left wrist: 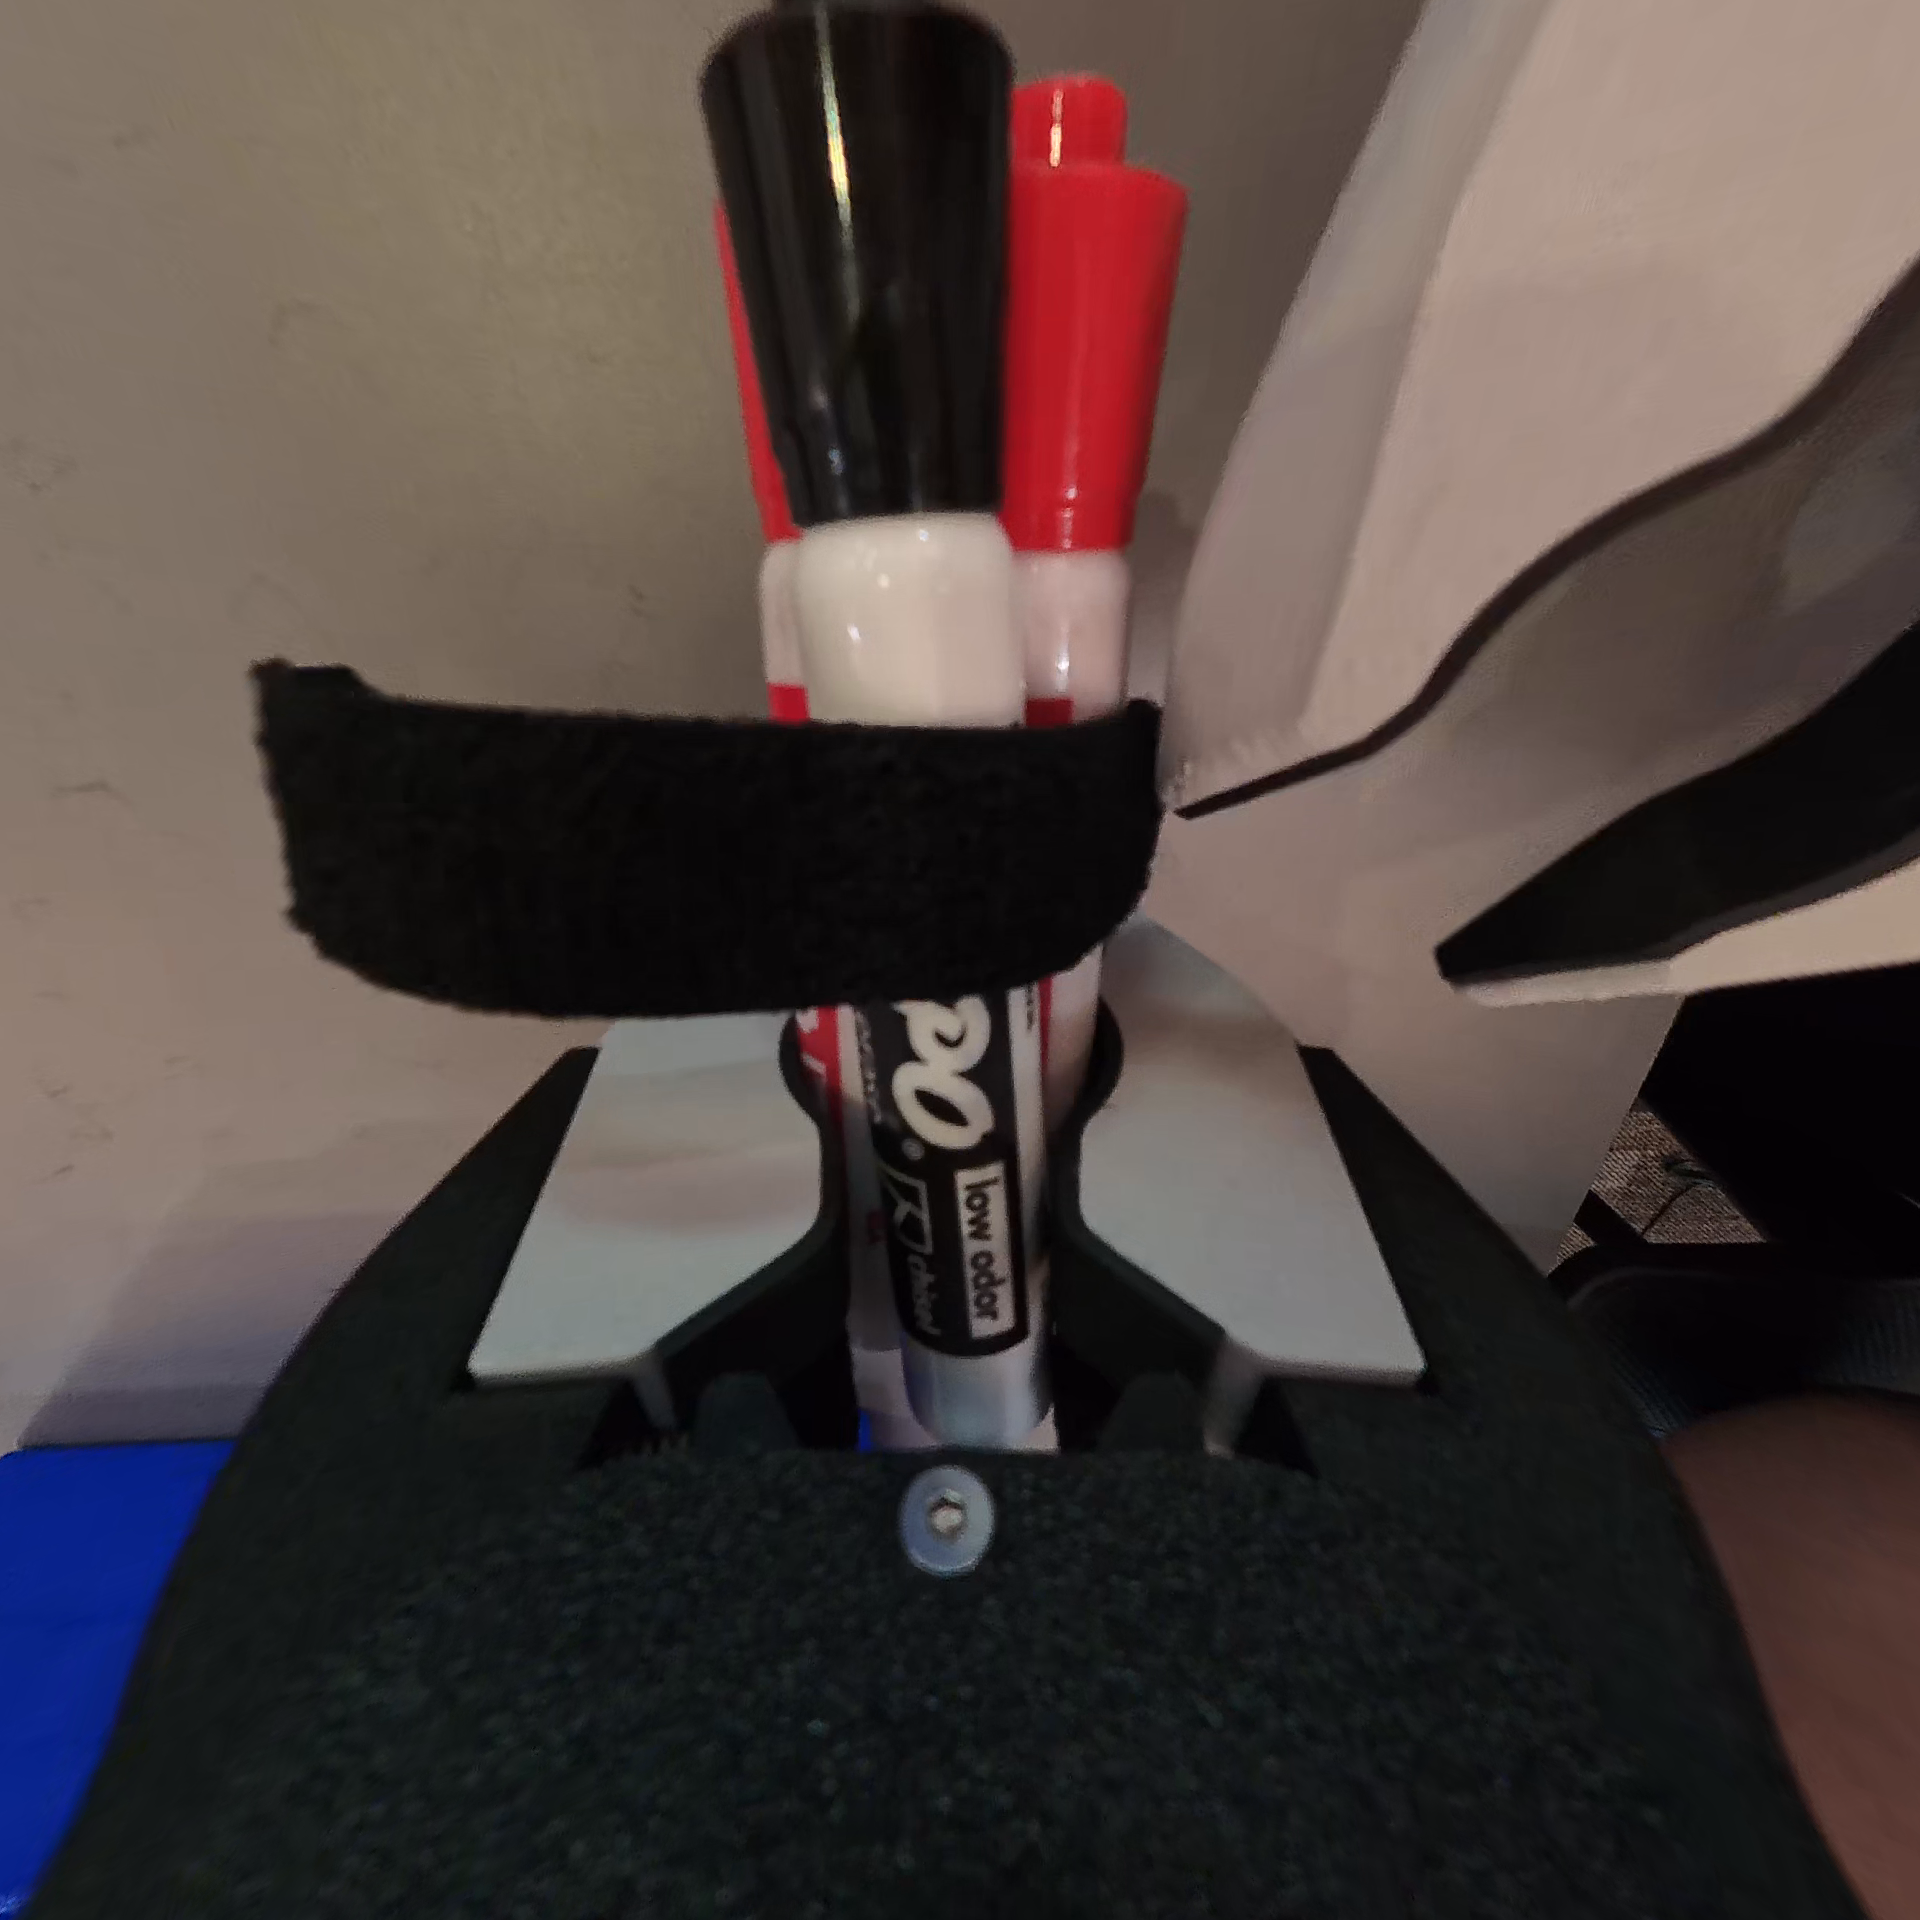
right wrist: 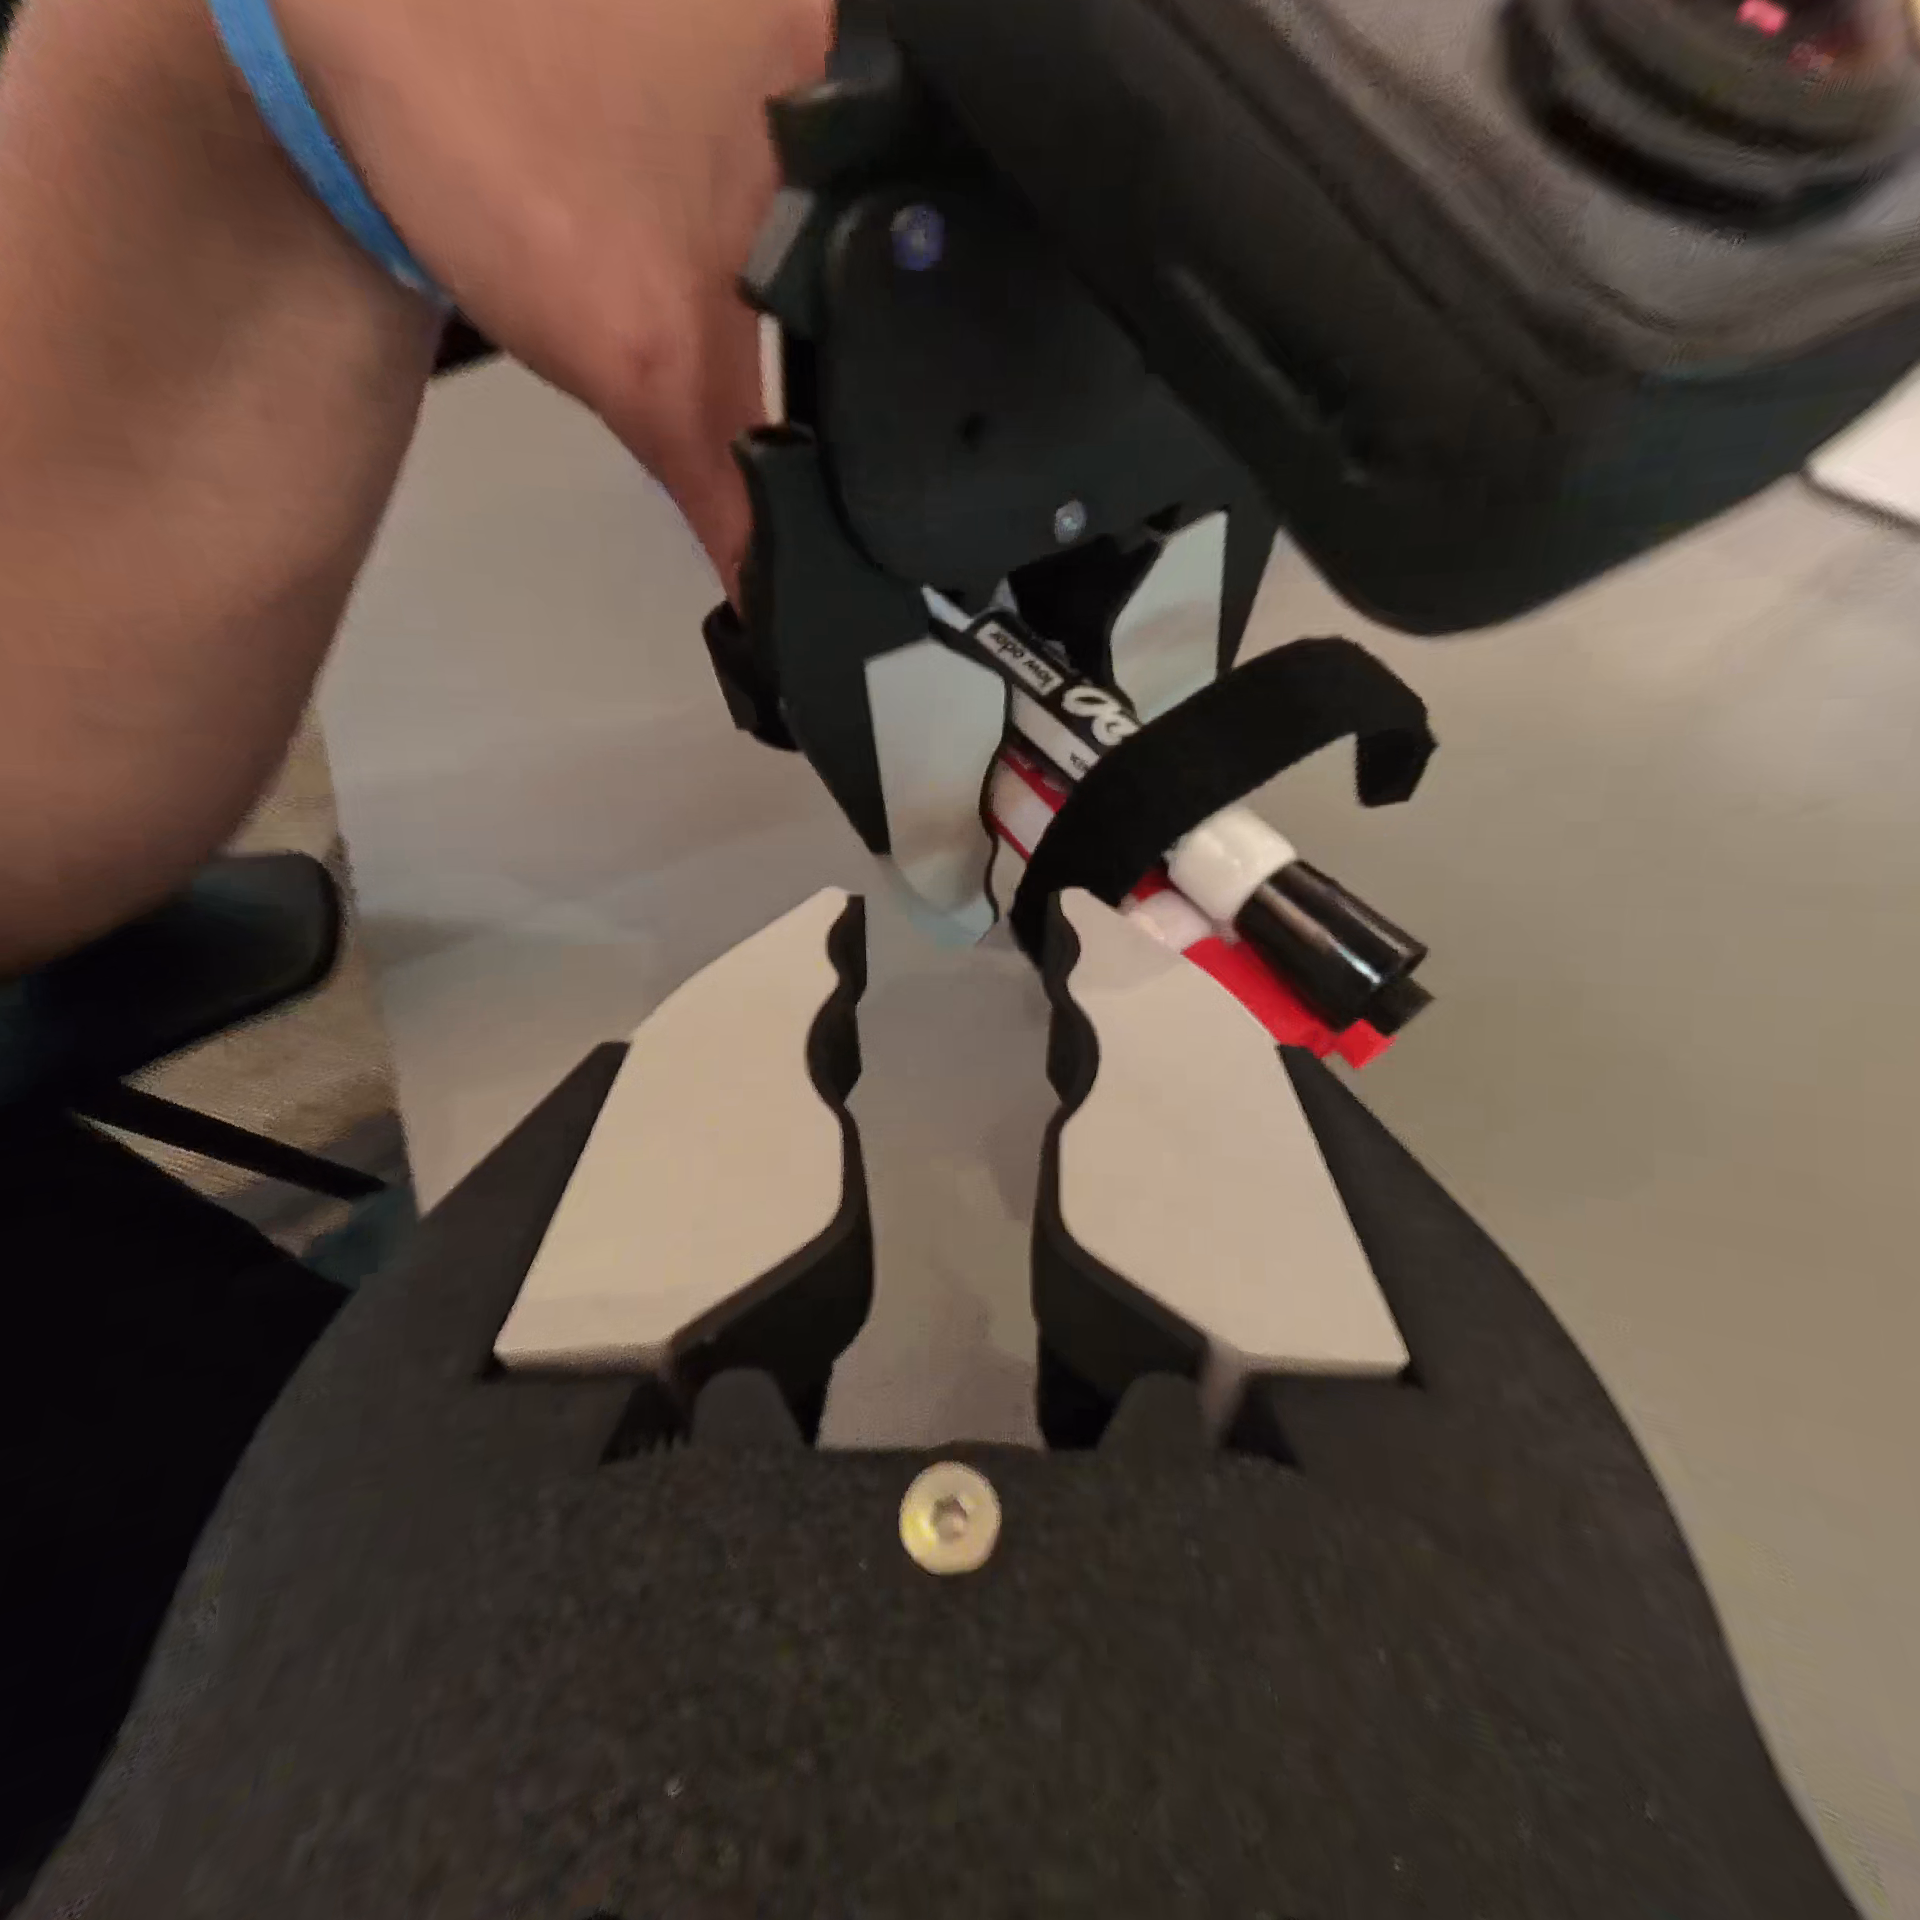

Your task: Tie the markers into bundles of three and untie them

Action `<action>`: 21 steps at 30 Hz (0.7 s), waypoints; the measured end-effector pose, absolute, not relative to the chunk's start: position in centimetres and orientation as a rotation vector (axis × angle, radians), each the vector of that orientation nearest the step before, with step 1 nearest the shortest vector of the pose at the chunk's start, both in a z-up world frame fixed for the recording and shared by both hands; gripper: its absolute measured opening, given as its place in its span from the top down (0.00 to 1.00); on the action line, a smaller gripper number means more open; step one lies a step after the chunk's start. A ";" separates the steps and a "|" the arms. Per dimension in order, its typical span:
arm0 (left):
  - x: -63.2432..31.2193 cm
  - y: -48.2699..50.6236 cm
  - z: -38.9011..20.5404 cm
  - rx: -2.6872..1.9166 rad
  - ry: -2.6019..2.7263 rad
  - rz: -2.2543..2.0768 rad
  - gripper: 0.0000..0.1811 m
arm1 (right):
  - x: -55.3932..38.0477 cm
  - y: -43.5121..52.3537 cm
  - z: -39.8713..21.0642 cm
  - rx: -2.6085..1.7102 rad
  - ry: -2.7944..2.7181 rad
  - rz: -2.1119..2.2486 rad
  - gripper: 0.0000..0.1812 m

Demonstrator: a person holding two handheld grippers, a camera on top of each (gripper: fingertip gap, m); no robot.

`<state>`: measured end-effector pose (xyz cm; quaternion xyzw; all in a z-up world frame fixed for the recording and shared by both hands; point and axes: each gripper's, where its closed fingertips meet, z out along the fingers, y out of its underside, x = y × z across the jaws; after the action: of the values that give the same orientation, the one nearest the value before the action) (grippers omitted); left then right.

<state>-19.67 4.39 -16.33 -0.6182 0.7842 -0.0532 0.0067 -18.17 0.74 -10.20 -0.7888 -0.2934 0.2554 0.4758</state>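
My left gripper (left wrist: 951, 1049) is shut on three markers: one with a black cap (left wrist: 873, 270) and two with red caps (left wrist: 1086, 343). A black hook-and-loop strap (left wrist: 675, 831) crosses the bundle, and its loose end sticks out to the left. In the right wrist view the markers (right wrist: 1299, 935) point right and down above the table. The strap (right wrist: 1226, 727) arcs over them with its end curled free. My right gripper (right wrist: 956, 935) is open and empty, its right fingertip beside the strap's lower part. One of its fingers (left wrist: 1662, 883) shows at the right of the left wrist view.
A light grey tabletop (right wrist: 1558, 1195) lies under both grippers. A person's hand (right wrist: 468, 260) with a blue wristband holds the left gripper. A dark chair (right wrist: 208, 956) stands off the table's left edge. A blue object (left wrist: 94, 1558) is at the lower left. My hands' fingertips stand some 7 centimetres from each other.
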 end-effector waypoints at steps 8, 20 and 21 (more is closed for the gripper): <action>-19.5 4.5 -16.5 -1.936 2.450 -0.136 0.77 | -17.8 0.9 -10.3 -1.958 -0.311 1.082 0.85; -19.3 4.2 -16.6 -1.934 2.462 -0.125 0.77 | -17.3 1.4 -10.8 -1.861 0.116 1.546 0.83; -19.3 4.2 -16.6 -1.932 2.462 -0.123 0.77 | -17.2 1.4 -10.9 -1.854 0.131 1.560 0.82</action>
<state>-19.31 4.24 -16.59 -0.6168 0.7861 -0.0392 0.0046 -17.22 1.42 -10.85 -0.7156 0.0504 0.6024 0.3500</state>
